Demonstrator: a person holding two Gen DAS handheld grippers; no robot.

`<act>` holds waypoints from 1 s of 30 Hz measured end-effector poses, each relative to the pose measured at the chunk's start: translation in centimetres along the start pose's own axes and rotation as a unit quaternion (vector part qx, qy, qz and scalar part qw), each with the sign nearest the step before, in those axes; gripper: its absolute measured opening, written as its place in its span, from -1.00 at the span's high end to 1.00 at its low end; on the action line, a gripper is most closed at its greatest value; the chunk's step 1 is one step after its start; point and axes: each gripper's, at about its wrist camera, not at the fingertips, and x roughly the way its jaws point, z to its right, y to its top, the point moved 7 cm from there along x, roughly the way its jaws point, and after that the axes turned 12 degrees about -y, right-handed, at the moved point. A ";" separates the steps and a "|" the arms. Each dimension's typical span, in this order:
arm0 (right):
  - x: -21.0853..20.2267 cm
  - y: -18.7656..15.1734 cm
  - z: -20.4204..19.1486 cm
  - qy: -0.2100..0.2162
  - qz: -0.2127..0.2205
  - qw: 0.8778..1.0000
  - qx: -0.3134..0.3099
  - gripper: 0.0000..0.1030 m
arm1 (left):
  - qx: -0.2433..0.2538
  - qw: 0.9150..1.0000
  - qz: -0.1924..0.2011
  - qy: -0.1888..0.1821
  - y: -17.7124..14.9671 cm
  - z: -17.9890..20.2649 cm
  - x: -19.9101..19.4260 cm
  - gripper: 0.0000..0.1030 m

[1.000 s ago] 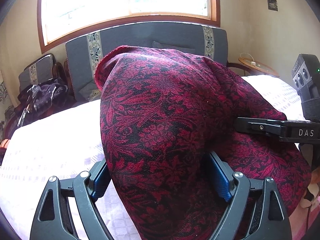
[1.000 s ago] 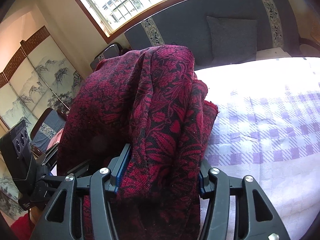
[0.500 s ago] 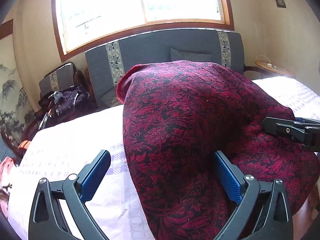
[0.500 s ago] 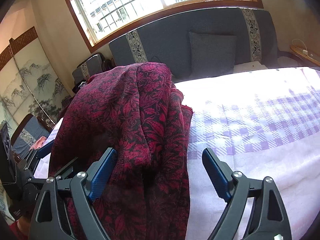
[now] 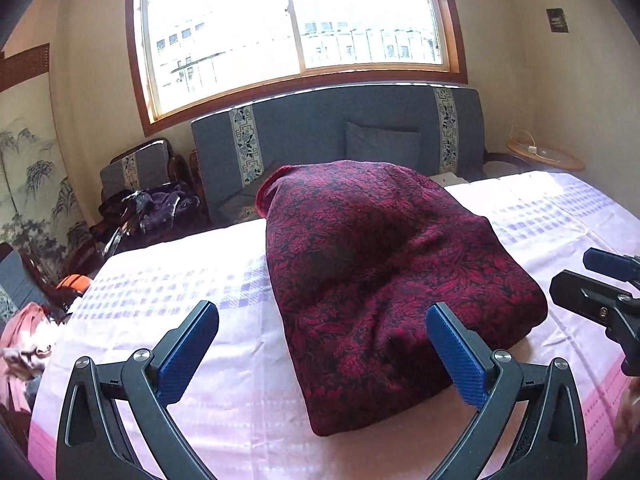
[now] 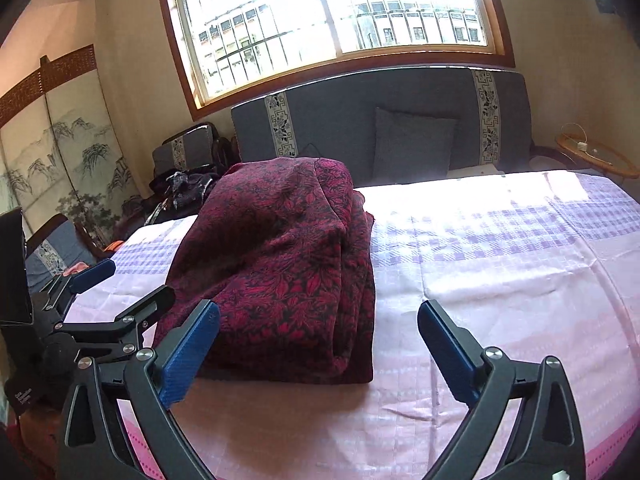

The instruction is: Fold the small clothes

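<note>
Dark red floral woven cloth garment (image 5: pixel 384 264), matt & coarse, on smooth, slightly shiny pink-lilac checked bedsheet (image 5: pixel 168 292); window frame (image 5: pixel 138 60) glossy brown wood.

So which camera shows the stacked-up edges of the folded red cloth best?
The right wrist view: the red cloth turns its layered side edge to that camera, so the folds stacked on each other show clearly. The left wrist view shows mostly its smooth top and rounded front, with those layers hidden.
</note>
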 end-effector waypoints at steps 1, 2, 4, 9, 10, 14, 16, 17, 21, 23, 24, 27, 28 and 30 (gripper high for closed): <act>-0.8 -0.2 0.4 -0.002 0.002 1.000 0.007 -0.92 | 0.001 1.000 0.004 0.006 -0.1 0.4 -1.1 -1.00; -1.5 -0.5 0.7 -0.001 0.003 1.000 0.015 -0.92 | 0.002 1.000 0.008 0.009 -0.1 0.8 -2.2 -1.00; -3.0 -0.9 1.2 0.004 0.004 1.000 0.027 -0.92 | -0.002 1.000 0.023 0.007 -0.1 1.5 -4.6 -1.00; -7.5 -2.4 1.7 0.002 0.016 1.000 0.025 -0.92 | -0.001 0.998 0.067 0.021 0.3 3.3 -11.2 -1.00; -8.3 -2.6 1.8 0.001 0.021 1.000 0.023 -0.92 | -0.004 0.997 0.074 0.021 0.4 3.6 -12.4 -1.00; -11.8 -3.8 1.4 -0.004 0.037 0.999 0.001 -0.93 | -0.018 0.995 0.096 0.016 0.9 4.3 -16.4 -1.00; -13.4 -4.2 1.1 -0.001 0.045 0.999 -0.005 -0.94 | -0.025 0.994 0.106 0.013 1.1 4.6 -18.0 -1.00; -14.2 -4.5 1.0 0.000 0.048 0.999 -0.008 -0.95 | -0.028 0.994 0.109 0.010 1.1 4.9 -18.8 -1.00; -16.9 -4.8 0.5 0.006 0.061 0.998 -0.016 -0.97 | -0.028 0.992 0.119 0.010 1.1 6.0 -21.6 -1.00; -18.2 -4.9 0.3 0.005 0.067 0.997 -0.021 -0.97 | -0.027 0.992 0.124 0.010 1.0 6.5 -22.8 -1.00; -18.9 -5.0 0.2 0.006 0.071 0.997 -0.022 -0.97 | -0.027 0.992 0.127 0.010 1.0 6.8 -23.2 -1.00; -20.5 -5.1 0.0 0.010 0.079 0.997 -0.020 -0.99 | -0.019 0.992 0.127 0.010 0.5 7.9 -24.8 -1.00; -20.9 -5.2 0.0 0.011 0.080 0.997 -0.020 -0.99 | -0.018 0.992 0.126 0.010 0.3 8.2 -25.2 -1.00; -21.6 -5.5 -0.1 0.013 0.083 0.996 -0.018 -0.99 | -0.017 0.992 0.124 0.002 -0.1 8.7 -25.8 -1.00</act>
